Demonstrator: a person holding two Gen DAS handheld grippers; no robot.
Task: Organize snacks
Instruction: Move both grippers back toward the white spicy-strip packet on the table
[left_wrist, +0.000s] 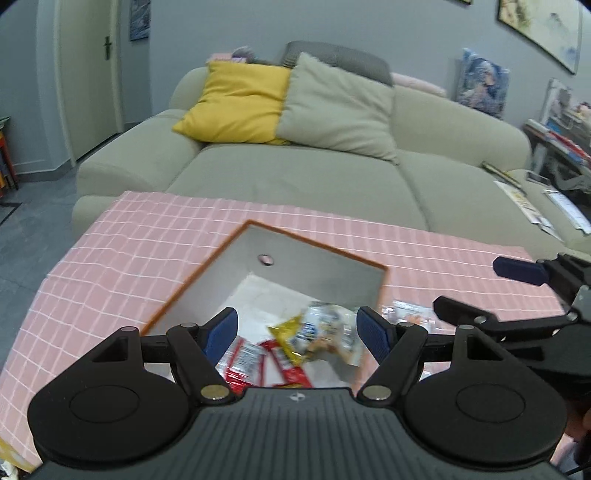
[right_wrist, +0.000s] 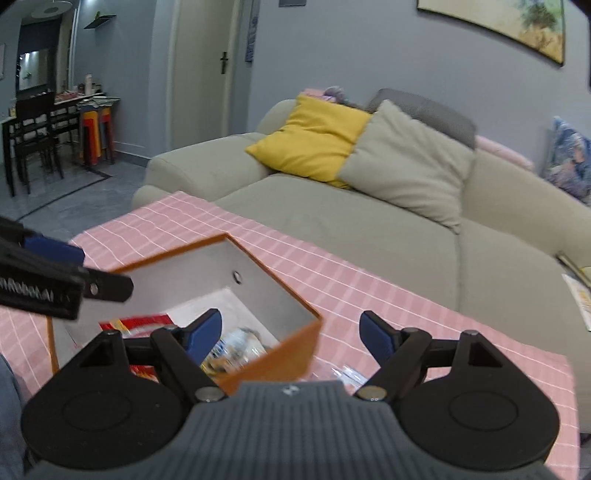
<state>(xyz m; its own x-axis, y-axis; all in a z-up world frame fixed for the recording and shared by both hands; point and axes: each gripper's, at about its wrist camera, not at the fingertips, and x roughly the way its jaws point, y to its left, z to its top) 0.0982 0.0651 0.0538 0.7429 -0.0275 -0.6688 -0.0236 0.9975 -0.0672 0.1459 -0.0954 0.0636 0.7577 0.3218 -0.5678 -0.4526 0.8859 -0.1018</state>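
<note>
Both the left gripper (left_wrist: 297, 328) and the right gripper (right_wrist: 290, 332) hang wide open, holding nothing. The snack packets (left_wrist: 295, 343) lie inside the orange-edged grey box (left_wrist: 207, 273), so they stay together.

The left gripper (left_wrist: 297, 326) hangs over an orange-rimmed box (left_wrist: 295, 266) with grey inner walls, its blue-padded jaws spread wide with nothing between them. Inside the box lie snack packets (left_wrist: 295, 343), red, yellow and silvery, blurred. The box sits on a pink checked tablecloth (left_wrist: 122, 251). The right gripper (left_wrist: 480, 295) enters from the right edge, jaws apart. Beyond the cloth's far edge stands a beige sofa (left_wrist: 314, 177) with a yellow cushion (left_wrist: 236, 103).
</note>
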